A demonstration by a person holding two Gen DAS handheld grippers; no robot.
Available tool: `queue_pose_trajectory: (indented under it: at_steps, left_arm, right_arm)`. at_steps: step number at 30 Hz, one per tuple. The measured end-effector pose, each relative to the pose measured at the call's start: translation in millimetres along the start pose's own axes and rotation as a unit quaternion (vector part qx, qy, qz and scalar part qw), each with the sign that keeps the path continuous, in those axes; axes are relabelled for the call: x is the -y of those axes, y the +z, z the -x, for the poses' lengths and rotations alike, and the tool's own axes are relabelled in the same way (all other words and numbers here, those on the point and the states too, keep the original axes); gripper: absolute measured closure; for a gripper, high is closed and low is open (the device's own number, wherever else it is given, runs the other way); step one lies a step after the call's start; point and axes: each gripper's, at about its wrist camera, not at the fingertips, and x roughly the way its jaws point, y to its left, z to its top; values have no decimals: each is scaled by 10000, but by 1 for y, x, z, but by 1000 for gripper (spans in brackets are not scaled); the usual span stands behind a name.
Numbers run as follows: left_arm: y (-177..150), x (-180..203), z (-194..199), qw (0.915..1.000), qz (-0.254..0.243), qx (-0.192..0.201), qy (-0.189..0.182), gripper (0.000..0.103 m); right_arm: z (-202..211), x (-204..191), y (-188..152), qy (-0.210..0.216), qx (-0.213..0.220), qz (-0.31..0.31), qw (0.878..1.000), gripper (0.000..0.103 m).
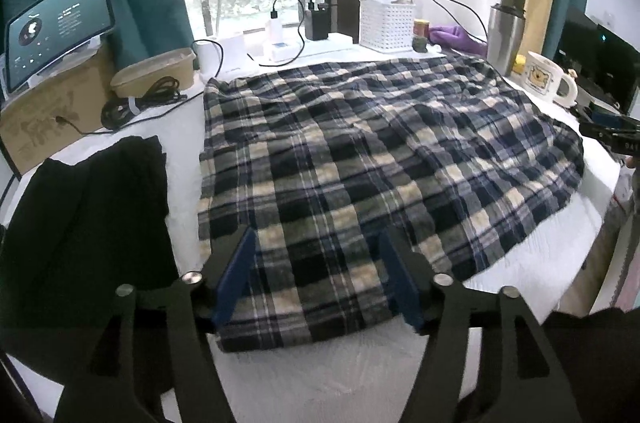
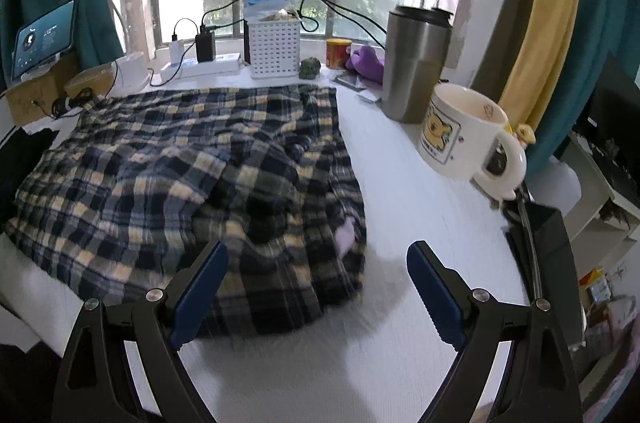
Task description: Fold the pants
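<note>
The plaid pants (image 1: 360, 151) lie spread flat on the white table (image 1: 352, 363), in navy, cream and grey checks. In the left wrist view my left gripper (image 1: 318, 247) hangs over their near edge. Its blue pads (image 1: 238, 271) stand apart on either side of a strip of the cloth without pressing it. In the right wrist view the pants (image 2: 180, 163) fill the left and middle, bunched and creased at the near right corner. My right gripper (image 2: 318, 251) is wide open above that corner, with its left pad over the cloth and its right pad over bare table.
A black garment (image 1: 88, 223) lies left of the pants. A cream mug (image 2: 468, 135) and a steel tumbler (image 2: 416, 63) stand to the right. Behind are a white basket (image 2: 274, 49), chargers with cables (image 1: 280, 31), a bowl (image 1: 152, 71), and a tablet (image 1: 56, 23) on a cardboard box.
</note>
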Motion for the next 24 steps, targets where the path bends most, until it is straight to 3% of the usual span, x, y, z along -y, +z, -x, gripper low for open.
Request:
queue_pose_trajectory:
  at_steps: [6, 14, 19, 24]
  left_arm:
    - [-12, 7, 1, 9993, -350, -125, -96, 23]
    - [-19, 47, -9, 9942, -844, -395, -529, 21]
    - [-21, 54, -21, 9945, -748, -544, -496, 21]
    - [-19, 50, -22, 9963, -543, -492, -439, 21]
  right_arm:
    - [-3, 5, -20, -80, -201, 0, 9998, 11]
    - [-2, 10, -34, -324, -336, 104, 9989, 11]
    - [7, 1, -44, -403, -326, 451, 9976, 5]
    - [13, -37, -51, -187, -67, 1113, 9936, 3]
